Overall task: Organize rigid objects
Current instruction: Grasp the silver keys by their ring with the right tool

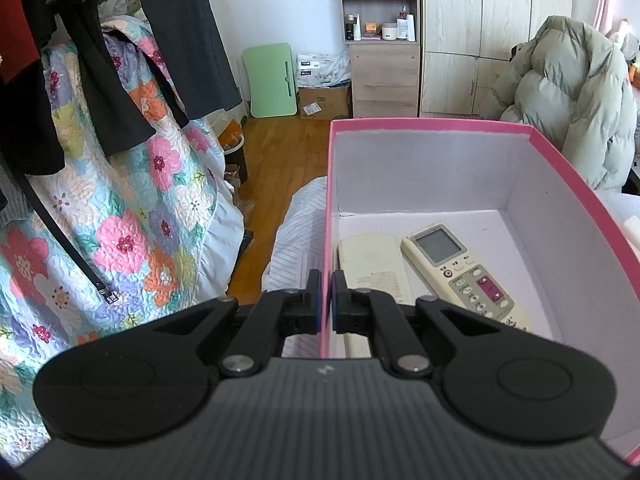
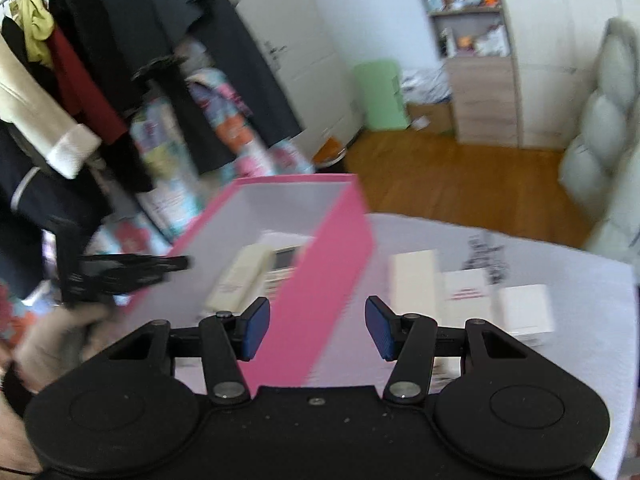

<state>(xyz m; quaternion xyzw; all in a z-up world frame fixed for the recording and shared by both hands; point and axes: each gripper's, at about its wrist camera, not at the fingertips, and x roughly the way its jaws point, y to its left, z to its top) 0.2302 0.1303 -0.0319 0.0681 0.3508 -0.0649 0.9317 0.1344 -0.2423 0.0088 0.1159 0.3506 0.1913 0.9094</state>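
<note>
A pink box (image 1: 329, 200) with a white inside holds two cream remote controls, one face up (image 1: 460, 270) and one face down (image 1: 374, 268). My left gripper (image 1: 327, 300) is shut on the box's left wall. In the right wrist view the box (image 2: 320, 280) stands on a white surface with both remotes (image 2: 256, 276) inside. My right gripper (image 2: 318, 330) is open and empty, with the box's right wall between its fingers. The left gripper (image 2: 176, 264) shows at the box's left wall. Three white boxes (image 2: 414, 284) (image 2: 466, 296) (image 2: 526, 308) lie right of the pink box.
A rack of hanging clothes (image 1: 100, 60) and a floral quilt (image 1: 120, 220) stand left. A grey puffer coat (image 1: 572, 92) sits right. Wooden floor (image 2: 460, 184), a green panel (image 1: 272, 80), a cardboard box (image 1: 324, 100) and a shelf unit (image 1: 380, 32) lie beyond.
</note>
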